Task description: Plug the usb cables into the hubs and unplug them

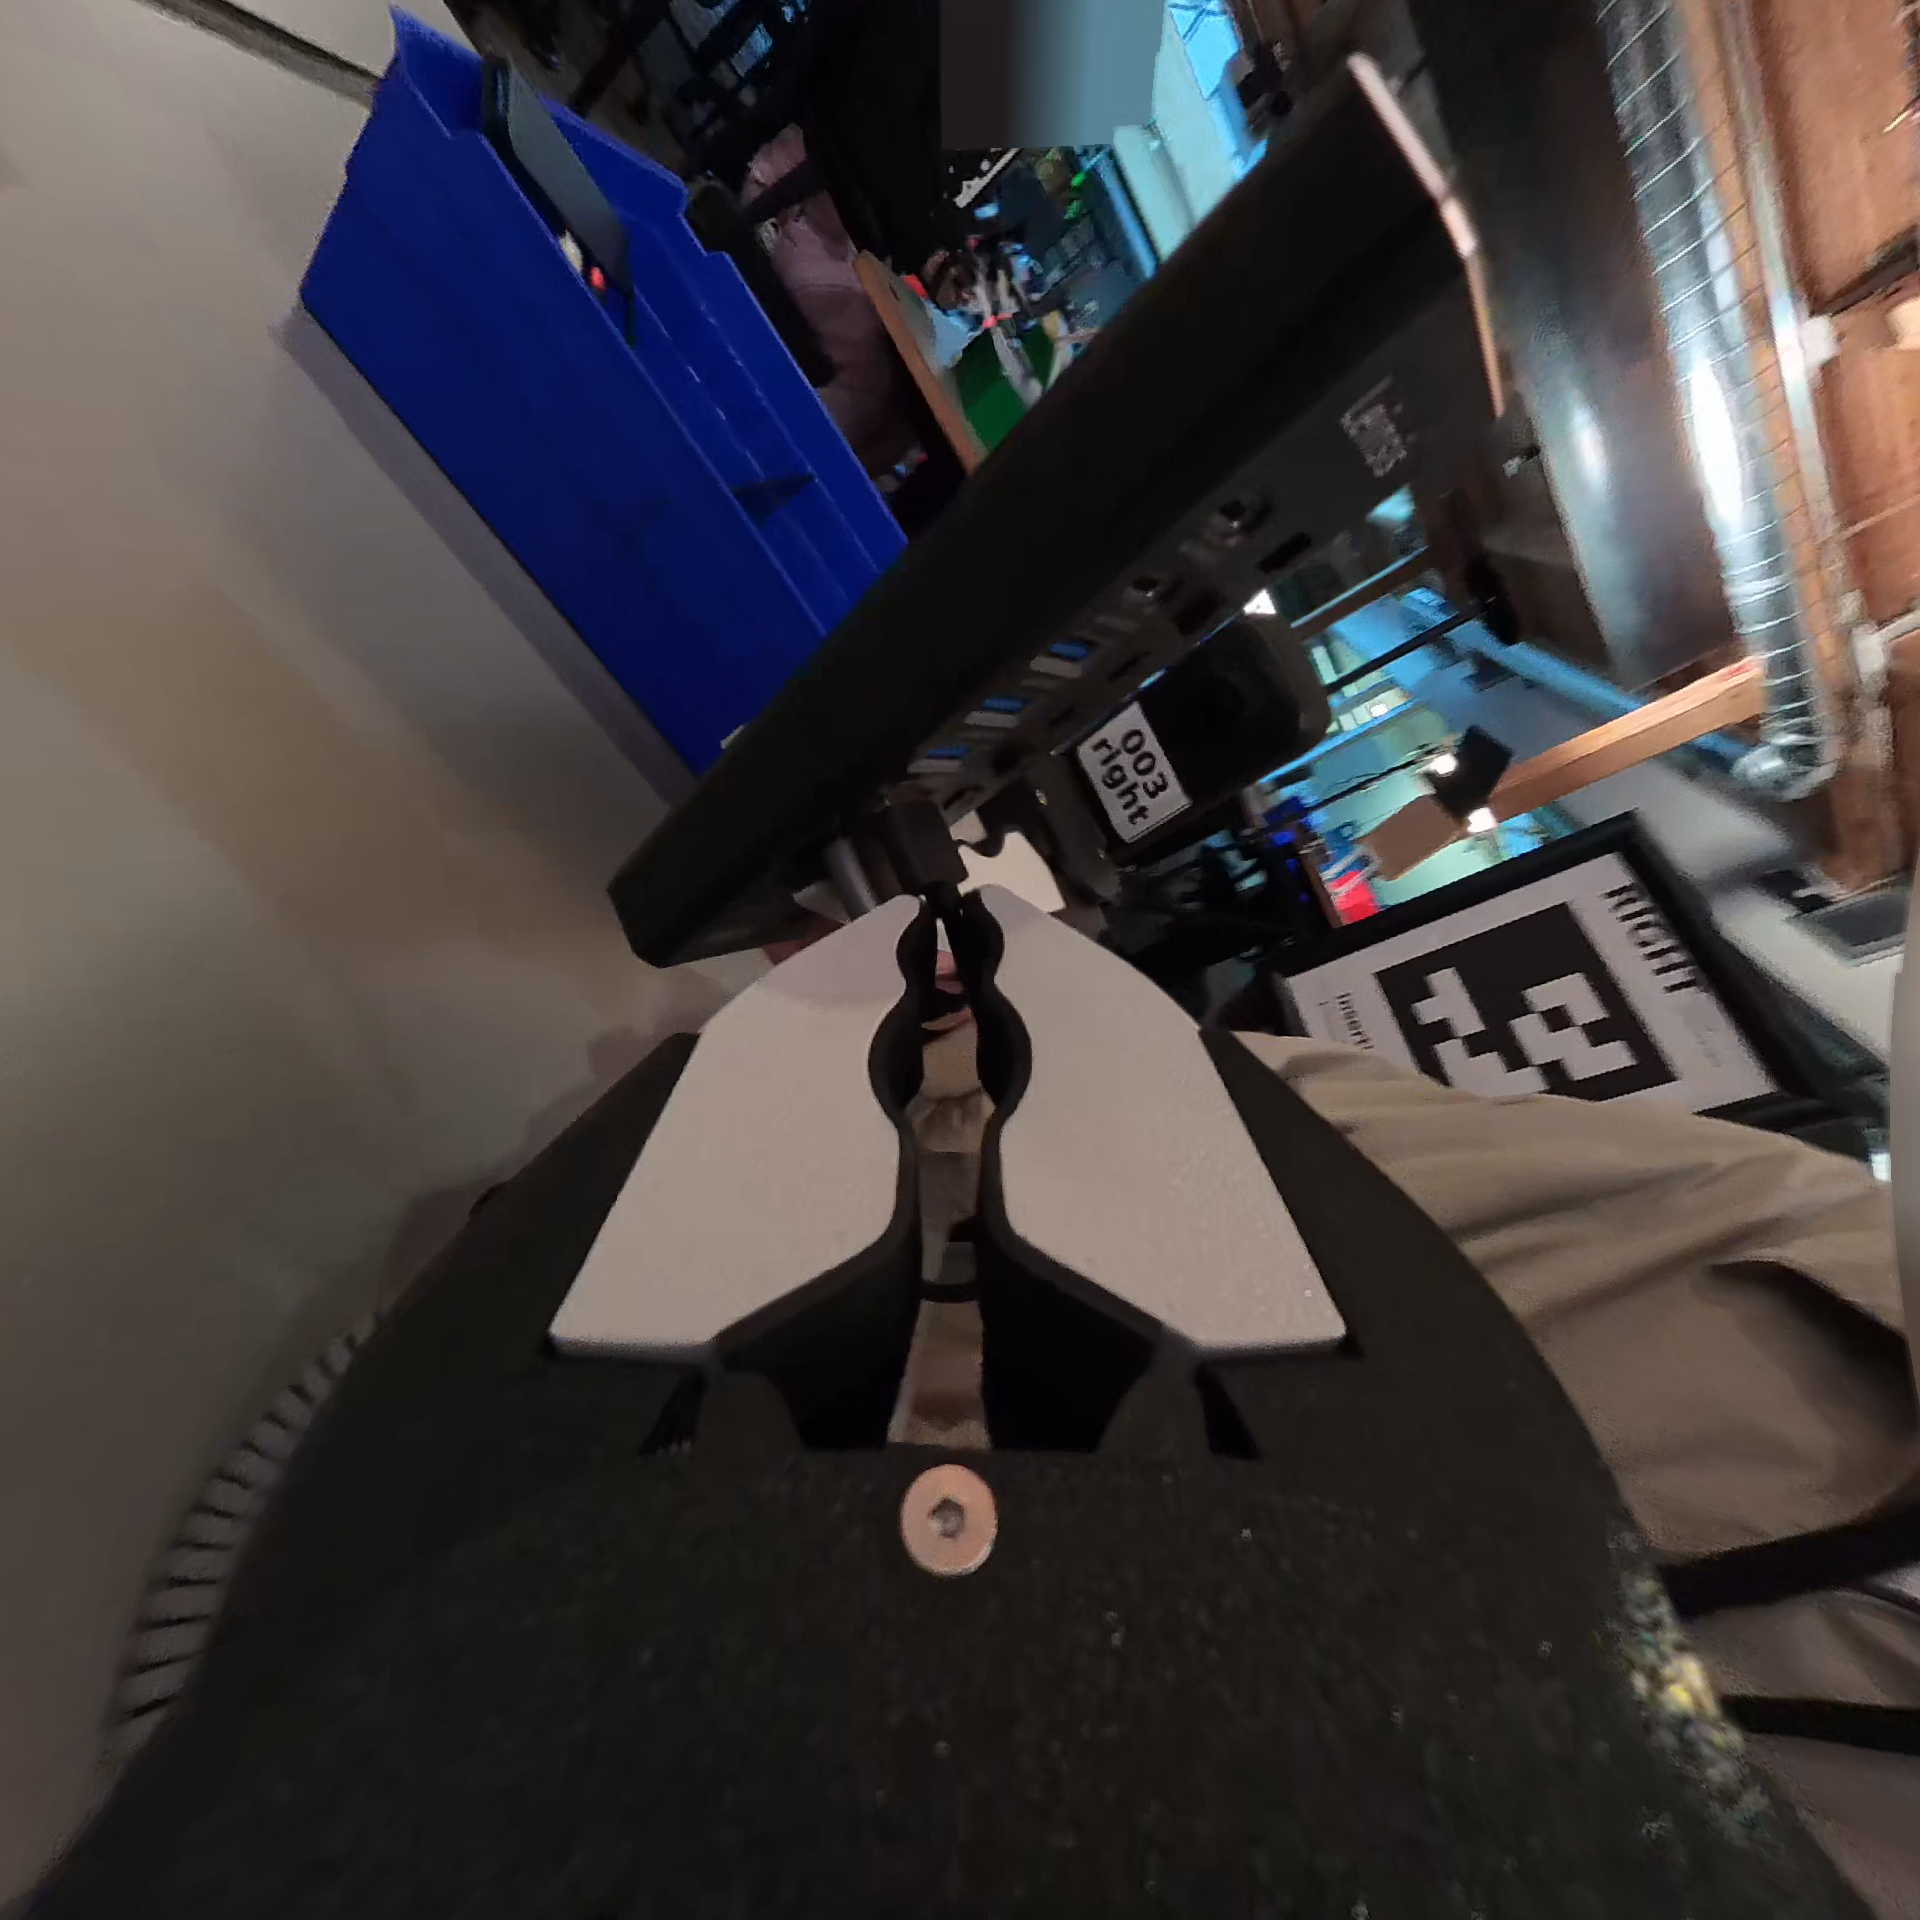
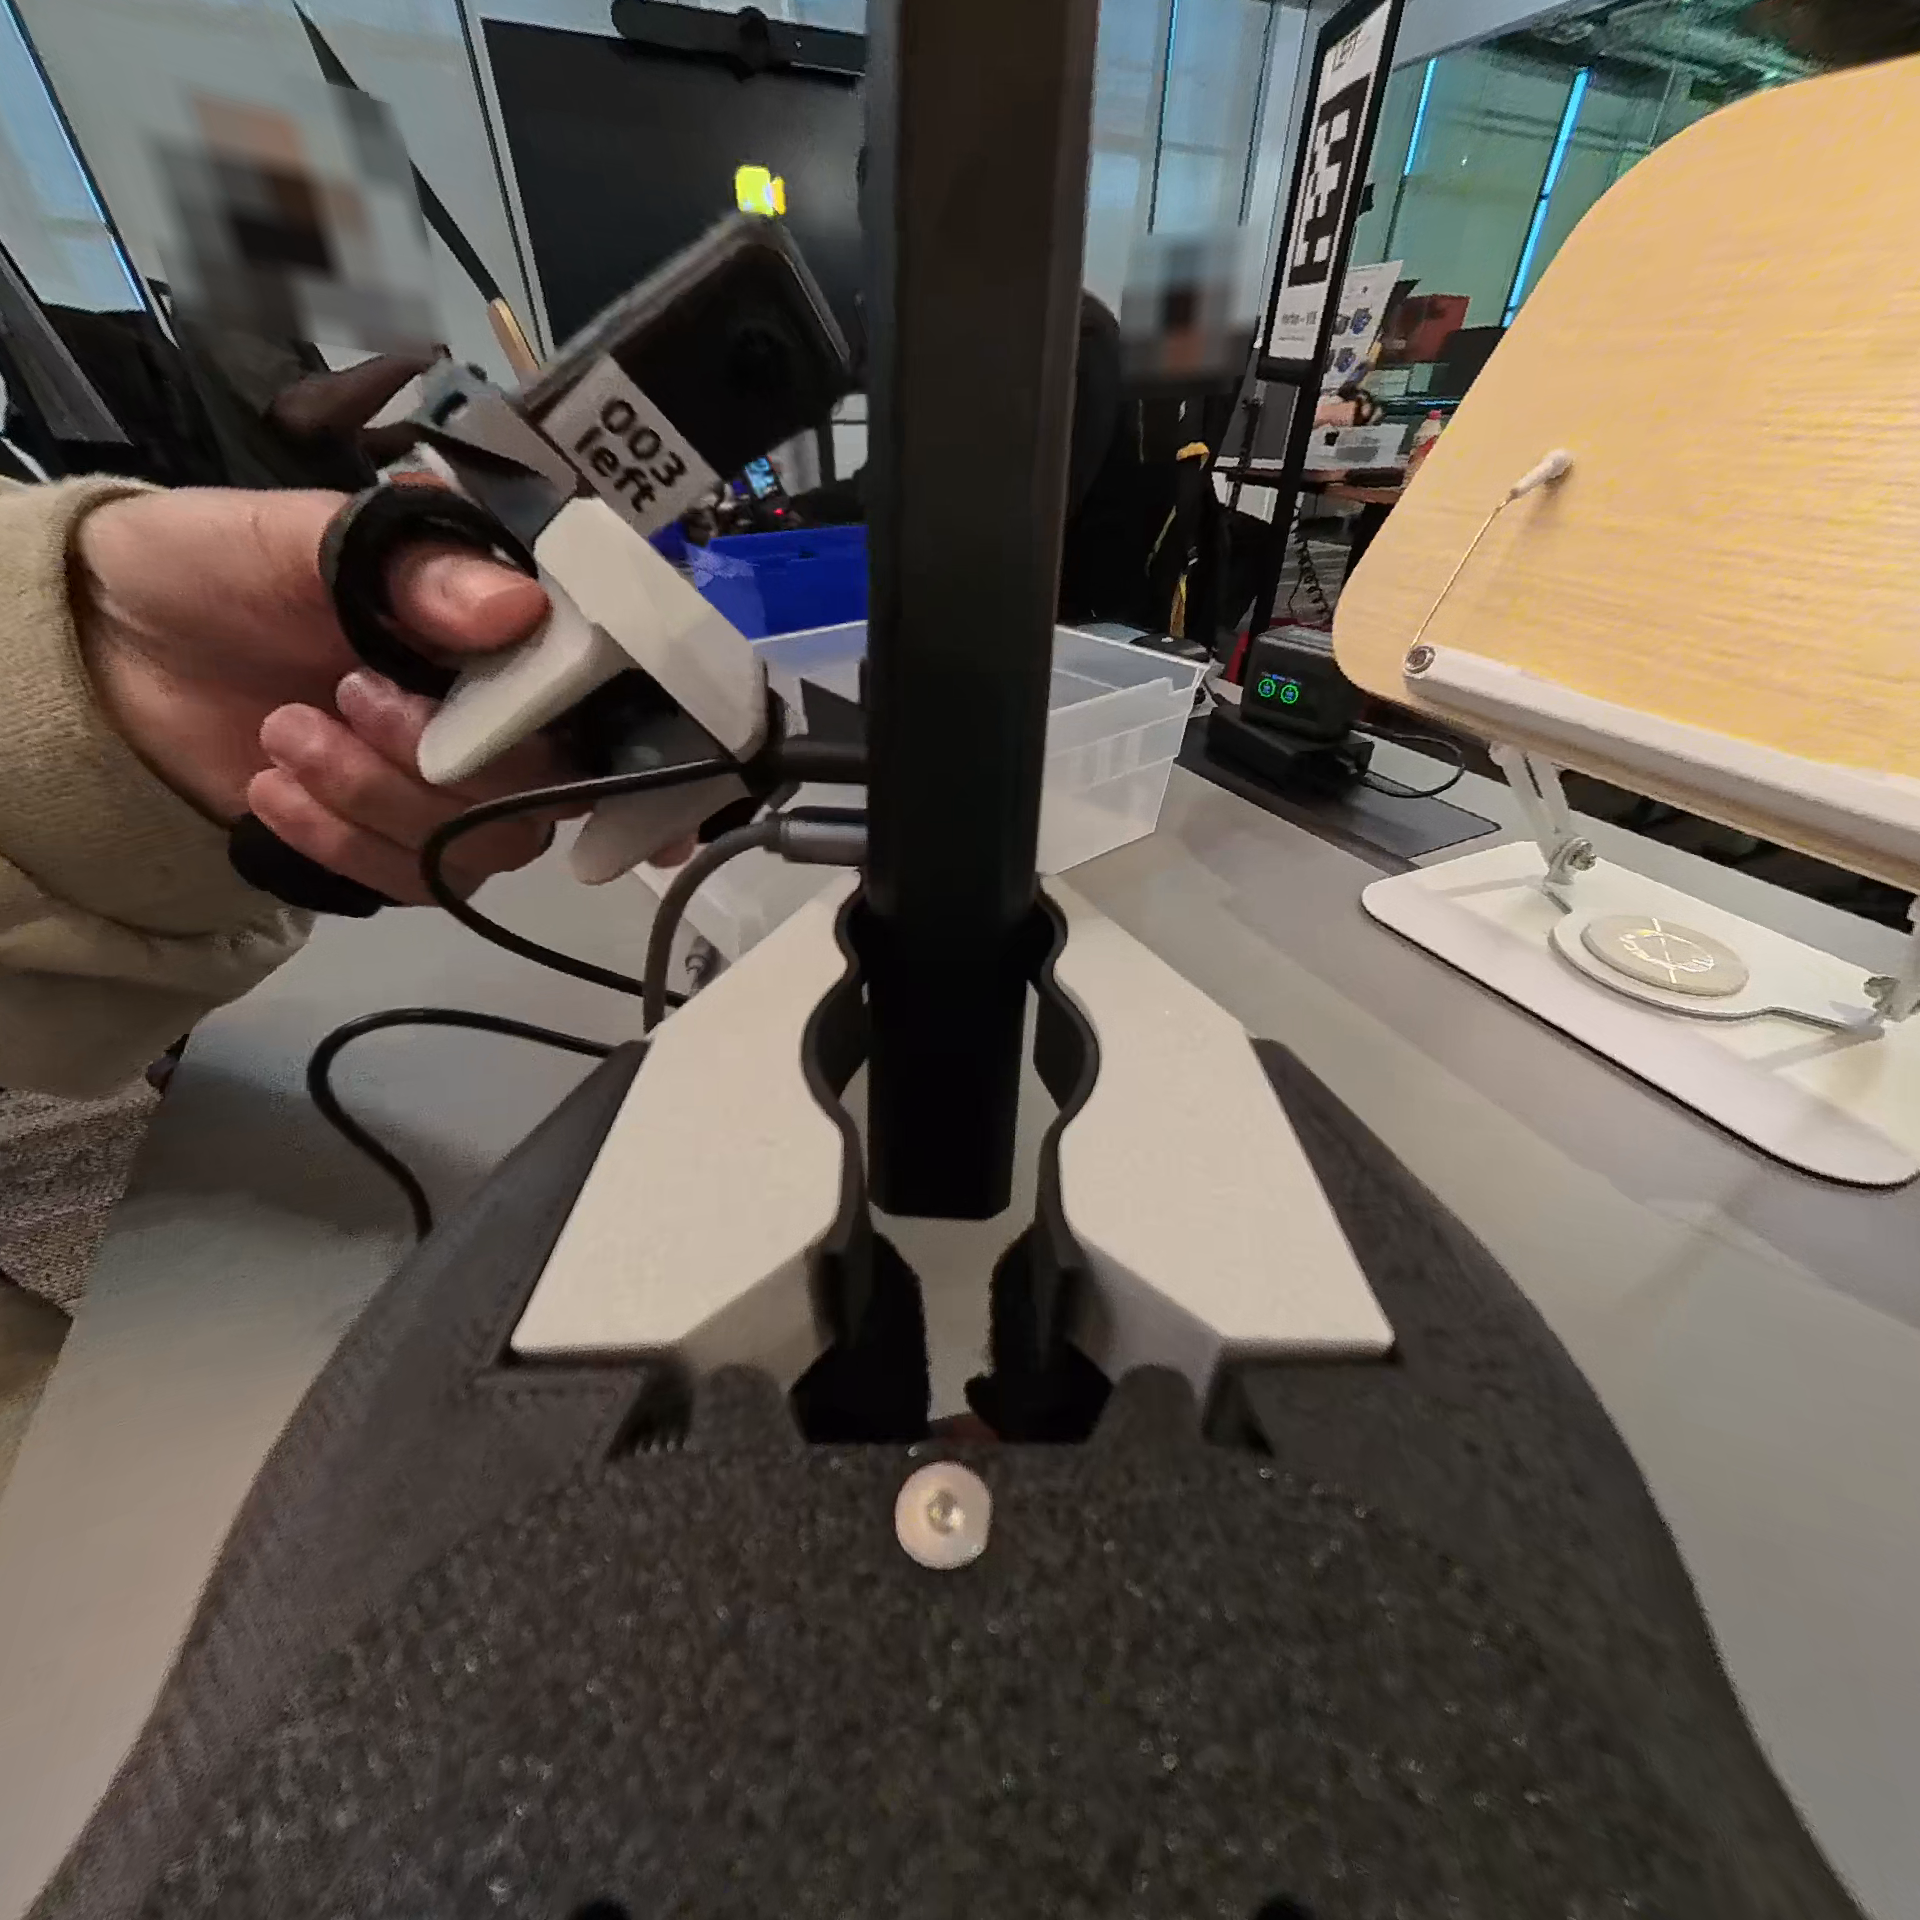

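Black and slab-shaped, the hub (image 2: 971,623) is clamped upright in the right gripper (image 2: 951,1049). A thin black cable (image 1: 961,961) is pinched at its plug (image 1: 920,842) by the nearly closed left gripper (image 1: 951,925), at the hub's port edge.

- A lab or tech workspace with glass partitions behind.
- Blue storage bin (image 1: 582,416) on the grey surface (image 2: 1455,1195), ahead-left of the left claw (image 1: 951,925).
- Fiducial marker board (image 2: 1330,177) far beyond the right claw (image 2: 951,935).
- Powered device with green lights (image 2: 1283,686) ahead-right.
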`<state>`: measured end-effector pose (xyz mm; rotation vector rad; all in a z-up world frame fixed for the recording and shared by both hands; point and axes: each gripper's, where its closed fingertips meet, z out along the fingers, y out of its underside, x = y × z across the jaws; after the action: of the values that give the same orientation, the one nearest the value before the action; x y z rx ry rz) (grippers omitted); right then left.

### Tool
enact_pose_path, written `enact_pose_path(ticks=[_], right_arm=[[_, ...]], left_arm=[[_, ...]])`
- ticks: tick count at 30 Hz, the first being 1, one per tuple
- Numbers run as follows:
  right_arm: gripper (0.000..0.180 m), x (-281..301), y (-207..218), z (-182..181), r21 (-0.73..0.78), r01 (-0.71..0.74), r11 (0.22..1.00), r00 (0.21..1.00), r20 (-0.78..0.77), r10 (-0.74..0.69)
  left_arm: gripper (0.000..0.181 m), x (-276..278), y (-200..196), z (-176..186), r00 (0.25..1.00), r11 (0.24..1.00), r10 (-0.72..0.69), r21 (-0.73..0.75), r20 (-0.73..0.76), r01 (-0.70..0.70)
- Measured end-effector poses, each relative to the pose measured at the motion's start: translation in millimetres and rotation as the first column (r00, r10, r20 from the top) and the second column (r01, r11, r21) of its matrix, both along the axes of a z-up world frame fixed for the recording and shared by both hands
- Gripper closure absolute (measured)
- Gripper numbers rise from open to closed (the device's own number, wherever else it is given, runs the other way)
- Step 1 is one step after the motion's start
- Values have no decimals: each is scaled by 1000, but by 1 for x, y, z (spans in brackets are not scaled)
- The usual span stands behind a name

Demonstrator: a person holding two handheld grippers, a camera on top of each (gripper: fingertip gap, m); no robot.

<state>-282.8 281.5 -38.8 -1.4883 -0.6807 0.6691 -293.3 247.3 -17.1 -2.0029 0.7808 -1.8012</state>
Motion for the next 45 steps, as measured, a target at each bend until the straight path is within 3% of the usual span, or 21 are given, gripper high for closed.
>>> enact_pose_path(ticks=[4,7,10,13,17,23,28,33,36,45], right_arm=[[153,4,1,1,-2,9,1000,1000,-10,-9],[153,7,3,4,-12,10,1000,1000,-22,-10],[153,16,10,13,-36,64,997,997,-45,-66],[153,44,22,30,-72,161,984,985,-52,-165],[154,91,36,81,-14,296,955,955,-24,-297],[154,151,55,185,79,431,899,902,-14,-432],[153,203,60,265,151,552,820,830,-2,-558],[153,276,66,317,190,668,720,729,26,-684],[154,315,75,321,187,722,666,670,48,-740],[154,366,87,285,132,767,627,623,77,-778]], left_arm=[[177,4,2,0,996,990,33,142,-87,-20],[177,7,4,3,995,980,65,191,-80,-49],[173,5,6,15,990,928,129,359,-51,-103],[145,-16,-3,33,973,824,229,533,-2,-193],[140,-46,-41,21,958,712,285,666,13,-221],[142,-60,-100,-54,950,637,303,757,-74,-144],[142,-43,-131,-83,977,717,196,691,-81,-86],[142,-49,-121,-86,974,709,207,699,-90,-86],[143,-56,-111,-85,968,713,236,692,-87,-112],[145,-59,-101,-98,959,742,245,665,-145,-89]])
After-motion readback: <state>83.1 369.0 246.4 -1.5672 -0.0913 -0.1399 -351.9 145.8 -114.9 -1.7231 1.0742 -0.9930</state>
